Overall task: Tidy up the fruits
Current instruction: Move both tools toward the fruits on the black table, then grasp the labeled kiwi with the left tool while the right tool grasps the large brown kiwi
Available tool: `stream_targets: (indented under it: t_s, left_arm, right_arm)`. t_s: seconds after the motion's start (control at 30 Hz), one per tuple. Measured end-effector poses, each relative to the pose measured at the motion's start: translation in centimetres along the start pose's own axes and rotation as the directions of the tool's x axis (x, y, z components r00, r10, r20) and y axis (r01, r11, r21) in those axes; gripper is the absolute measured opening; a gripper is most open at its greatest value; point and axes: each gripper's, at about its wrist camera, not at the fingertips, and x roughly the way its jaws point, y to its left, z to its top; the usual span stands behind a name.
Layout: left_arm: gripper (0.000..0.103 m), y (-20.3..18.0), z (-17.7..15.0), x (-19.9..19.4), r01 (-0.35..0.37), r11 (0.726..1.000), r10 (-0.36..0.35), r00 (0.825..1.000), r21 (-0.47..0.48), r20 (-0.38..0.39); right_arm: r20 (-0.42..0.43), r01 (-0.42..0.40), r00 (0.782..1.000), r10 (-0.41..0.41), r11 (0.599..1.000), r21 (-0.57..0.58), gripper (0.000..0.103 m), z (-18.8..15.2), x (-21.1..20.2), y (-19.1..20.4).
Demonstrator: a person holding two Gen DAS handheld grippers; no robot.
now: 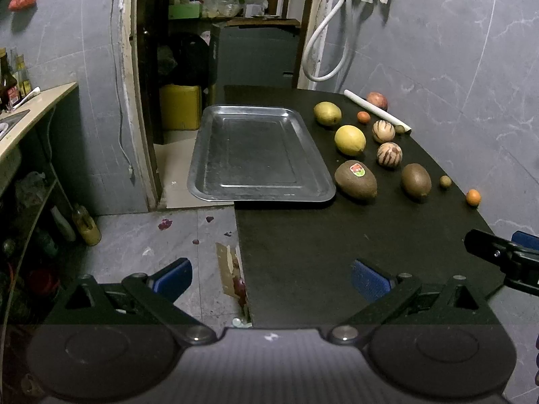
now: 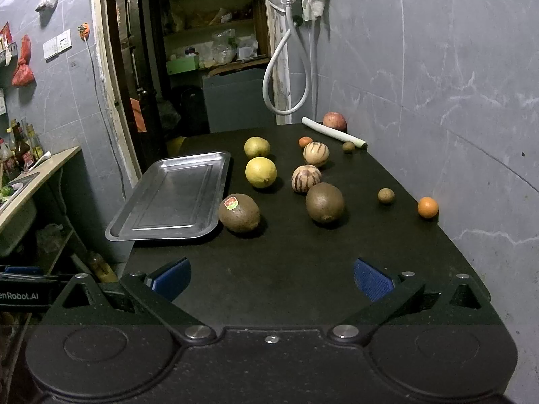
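Observation:
An empty metal tray (image 1: 261,153) (image 2: 171,192) lies at the black table's left edge. Right of it lie loose fruits: two yellow lemons (image 1: 350,140) (image 2: 260,172), two brown kiwis, one with a sticker (image 1: 355,179) (image 2: 239,212), one plain (image 1: 416,180) (image 2: 324,202), two striped melons (image 1: 389,155) (image 2: 306,178), small oranges (image 1: 473,197) (image 2: 428,207), and a red apple (image 1: 377,101) (image 2: 334,121). My left gripper (image 1: 271,277) is open and empty over the table's near left edge. My right gripper (image 2: 272,277) is open and empty above the near table.
A white tube (image 1: 377,111) (image 2: 333,133) lies at the back beside the apple. The grey wall runs along the table's right side. A counter with bottles (image 1: 13,80) stands at left. The floor below the table's left edge holds a bottle (image 1: 86,224) and debris.

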Motion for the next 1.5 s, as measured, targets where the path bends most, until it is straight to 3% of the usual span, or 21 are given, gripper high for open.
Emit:
stream_targets:
  t_s: [0.47,0.67,1.03,1.3,1.5]
  left_arm:
    - [0.102,-1.3,-0.1,0.7,0.004,1.0,-0.003,0.999,0.015,-0.043]
    - [0.102,-1.8,-0.3,1.4,-0.014,0.999,0.017,0.996,0.042,-0.092]
    - [0.102,-2.6,-0.3,3.3,0.025,0.998,-0.014,0.984,0.058,-0.176]
    - [0.102,-4.4,1.8,6.6,0.077,0.993,-0.058,0.976,0.086,-0.208]
    - [0.102,-6.3,4.5,8.8,0.099,0.981,-0.066,0.98,0.169,-0.19]
  right_arm:
    - [-0.02,0.0,1.0,0.001,1.0,0.016,0.102,-0.3,0.4,-1.7]
    - [-0.038,0.006,0.999,-0.005,0.999,0.033,0.102,-0.8,0.1,-1.9]
    - [-0.094,0.043,0.995,-0.037,0.997,0.069,0.103,-1.7,0.1,-4.0]
    - [-0.131,0.051,0.99,-0.044,0.997,0.05,0.102,0.4,3.8,-6.3]
    - [-0.161,0.008,0.987,-0.007,1.0,0.003,0.103,3.3,8.3,-7.8]
